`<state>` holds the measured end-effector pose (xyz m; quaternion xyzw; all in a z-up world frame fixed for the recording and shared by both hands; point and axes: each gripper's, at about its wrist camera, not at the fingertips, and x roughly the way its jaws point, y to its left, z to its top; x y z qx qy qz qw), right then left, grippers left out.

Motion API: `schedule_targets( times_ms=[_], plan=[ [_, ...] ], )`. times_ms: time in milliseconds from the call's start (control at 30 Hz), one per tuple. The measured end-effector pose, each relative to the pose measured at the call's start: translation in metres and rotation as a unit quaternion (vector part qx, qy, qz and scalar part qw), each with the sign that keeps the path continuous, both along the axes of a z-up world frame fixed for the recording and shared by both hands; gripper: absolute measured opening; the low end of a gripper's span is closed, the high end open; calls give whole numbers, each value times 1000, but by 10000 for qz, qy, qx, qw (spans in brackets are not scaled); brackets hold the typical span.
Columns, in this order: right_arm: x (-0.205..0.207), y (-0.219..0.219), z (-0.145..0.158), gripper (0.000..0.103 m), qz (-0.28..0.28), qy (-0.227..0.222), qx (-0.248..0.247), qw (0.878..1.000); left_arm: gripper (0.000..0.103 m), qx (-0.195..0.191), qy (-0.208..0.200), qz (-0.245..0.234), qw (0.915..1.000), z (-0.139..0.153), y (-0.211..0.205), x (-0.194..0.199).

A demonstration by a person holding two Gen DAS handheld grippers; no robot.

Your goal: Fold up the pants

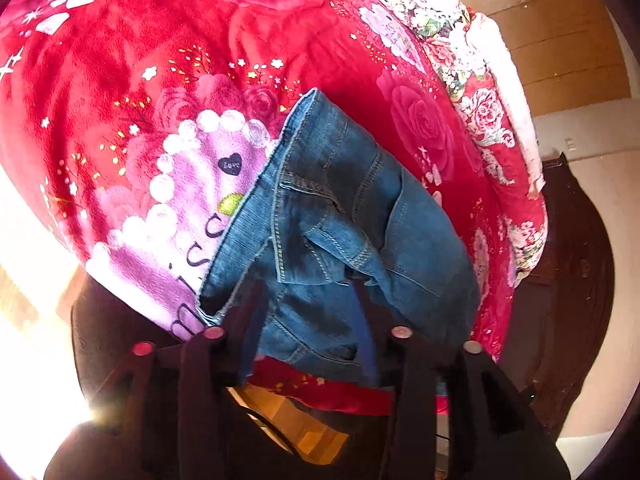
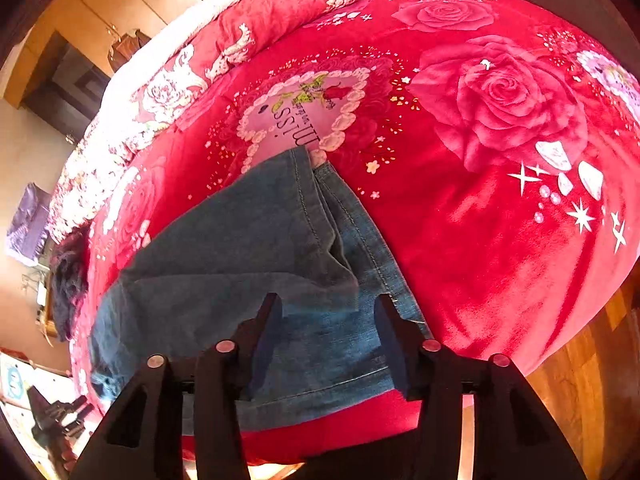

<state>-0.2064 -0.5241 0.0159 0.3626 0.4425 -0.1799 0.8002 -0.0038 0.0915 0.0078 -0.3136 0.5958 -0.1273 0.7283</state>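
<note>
My left gripper point(image 1: 308, 312) is hanging directly over the waistband end of the jeans point(image 1: 340, 220), its jaws standing apart with denim showing between them but no pad pressing on cloth. My right gripper point(image 2: 326, 320) is hovering likewise over the leg end of the same jeans point(image 2: 256, 264), jaws parted and holding nothing. The jeans are lying on the red rose-print blanket point(image 1: 120, 60) close to the near edge of the bed, one layer already doubled over another, the waistband side bunched and uneven. I am judging the fold as partly made and the present step as the release before the next fold. To do it well, I am planning to take both layers together at each edge, lift evenly with both hands, and keep the seams aligned. The soft blanket may drag on the denim, so low sliding risks fresh wrinkles.
</note>
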Motion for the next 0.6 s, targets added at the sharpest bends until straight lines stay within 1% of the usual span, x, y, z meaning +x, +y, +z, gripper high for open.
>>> schedule_targets(
  times_ms=[33, 67, 133, 233, 433, 500, 567, 600],
  plan=[
    [-1, 0, -1, 64, -78, -118, 201, 9997, 58, -96, 15, 66, 9999, -2, -2, 0],
    [1, 0, -4, 65, -141, -207, 456, 9986, 59, -204, 26, 75, 9998, -4, -8, 3],
    [10, 1, -14, 65, -186, -341, 1017, 9941, 59, -357, 147, 61, 9992, -9, -20, 12],
    [27, 8, -30, 65, -214, -309, 1506, 9879, 59, -546, 319, 159, 9979, -19, -35, 24],
    [41, 14, -59, 65, -505, -248, 2020, 9778, 59, -605, 785, 413, 9942, -46, -47, 36],
    [44, 16, -64, 65, -554, -286, 2117, 9753, 59, -569, 812, 524, 9937, -50, -47, 40],
    [47, 18, -67, 65, -533, -348, 2164, 9742, 58, -594, 709, 579, 9940, -48, -49, 47],
    [49, 21, -68, 62, -486, -400, 2153, 9745, 57, -557, 661, 550, 9947, -46, -51, 50]
  ],
)
